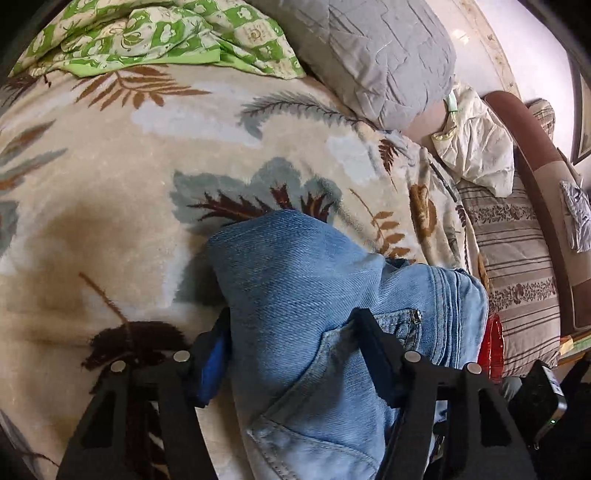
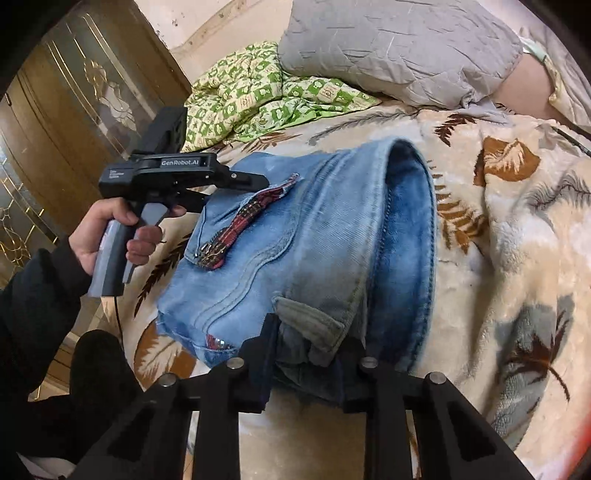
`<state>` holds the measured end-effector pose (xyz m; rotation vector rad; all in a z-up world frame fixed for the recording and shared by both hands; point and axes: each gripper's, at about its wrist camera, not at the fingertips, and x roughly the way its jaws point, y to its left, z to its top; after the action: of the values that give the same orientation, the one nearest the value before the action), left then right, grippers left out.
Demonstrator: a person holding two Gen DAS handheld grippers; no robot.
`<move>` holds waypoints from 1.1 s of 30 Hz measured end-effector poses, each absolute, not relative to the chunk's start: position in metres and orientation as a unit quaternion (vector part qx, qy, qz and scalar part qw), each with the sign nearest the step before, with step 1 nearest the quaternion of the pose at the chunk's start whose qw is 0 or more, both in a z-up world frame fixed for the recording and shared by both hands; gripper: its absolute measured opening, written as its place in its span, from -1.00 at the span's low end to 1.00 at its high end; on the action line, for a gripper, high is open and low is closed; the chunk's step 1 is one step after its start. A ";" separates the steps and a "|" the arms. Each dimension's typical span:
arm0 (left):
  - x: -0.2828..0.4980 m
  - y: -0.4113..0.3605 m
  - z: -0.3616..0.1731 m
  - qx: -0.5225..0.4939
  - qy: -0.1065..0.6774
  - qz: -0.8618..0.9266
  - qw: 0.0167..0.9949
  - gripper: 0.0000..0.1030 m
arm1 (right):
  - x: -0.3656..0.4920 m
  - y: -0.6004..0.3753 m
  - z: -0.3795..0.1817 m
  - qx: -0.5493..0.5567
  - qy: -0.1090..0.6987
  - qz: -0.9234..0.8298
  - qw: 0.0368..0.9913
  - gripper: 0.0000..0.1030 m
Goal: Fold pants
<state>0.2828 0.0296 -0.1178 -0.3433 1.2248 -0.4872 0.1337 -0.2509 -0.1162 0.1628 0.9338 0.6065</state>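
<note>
The room is fairly bright, with soft daylight that seems to come from the far right, where the wall [image 1: 532, 55] washes out to white glare. The blanket [image 1: 110, 229] carries a broad brownish shadow near the left gripper [image 1: 291, 354]. Both fisheye views bend hard at the edges, with black corners. The jeans [image 2: 295, 240] look sharp enough, though their raised cuff is slightly smeared by motion.

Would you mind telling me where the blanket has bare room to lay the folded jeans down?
Free: the blanket left of the jeans, below the green quilt, and the patch right of the jeans in the right wrist view. Crowded: the head end, with quilt and grey pillow.
</note>
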 end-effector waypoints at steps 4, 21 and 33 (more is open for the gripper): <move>0.281 0.029 -0.113 -0.149 0.560 -0.226 0.783 0.50 | 0.132 -0.253 -0.119 0.093 0.441 0.283 0.847 -0.48; 0.197 0.071 -0.109 -0.216 0.545 -0.242 0.773 1.00 | 0.171 -0.313 -0.126 0.319 0.491 0.259 0.768 0.99; 0.190 0.047 -0.126 -0.227 0.552 -0.257 0.760 1.00 | 0.217 -0.290 -0.158 0.357 0.532 0.286 0.713 1.00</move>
<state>0.1898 0.0468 -0.1262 -0.4952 1.2009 -0.5595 0.2168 -0.2901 -0.1581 0.7904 1.1782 0.6335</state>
